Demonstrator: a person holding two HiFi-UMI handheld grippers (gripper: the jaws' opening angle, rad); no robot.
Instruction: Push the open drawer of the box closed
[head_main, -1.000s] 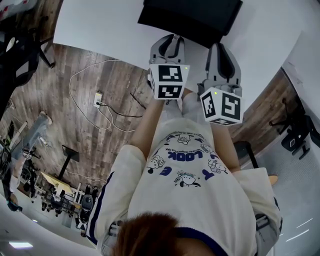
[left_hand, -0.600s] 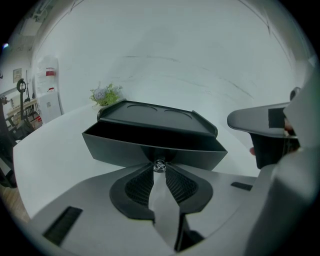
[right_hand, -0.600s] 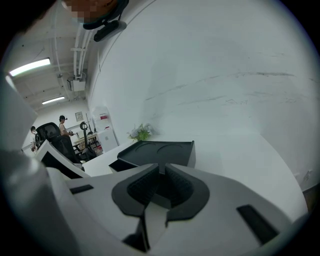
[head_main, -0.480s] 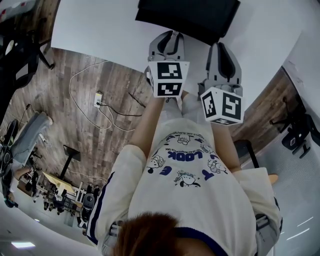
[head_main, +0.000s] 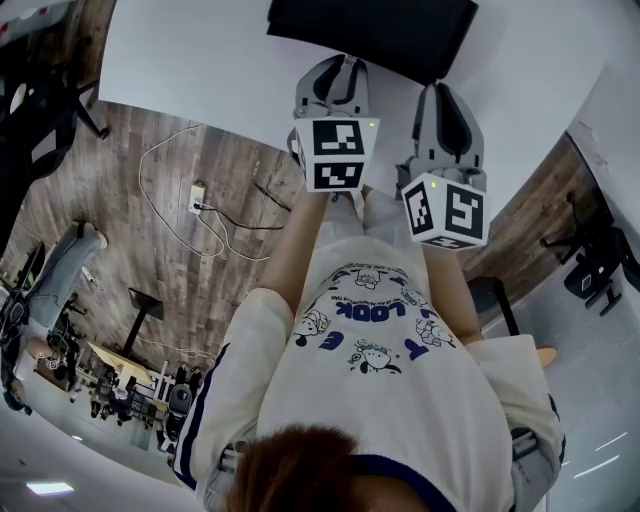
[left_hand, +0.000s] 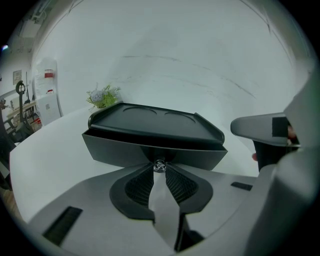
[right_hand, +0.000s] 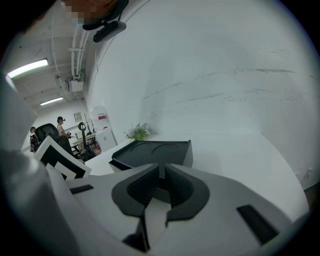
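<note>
left tongs (left_hand: 159, 170) pinch drawer knob (left_hand: 159, 165), level at box (left_hand: 150, 117); right tongs (right_hand: 161, 173) closed, empty, alongside.

A lab-like workroom: office chairs (head_main: 598, 268), floor cables (head_main: 215, 235), ceiling strip lights (right_hand: 27, 68).

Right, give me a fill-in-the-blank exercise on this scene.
The black rectangular plastic box rests on a ___ table. The left claw grips the small silvery ___ on the box's drawer. The right claw holds ___.
Missing words: white; knob; nothing.
</note>
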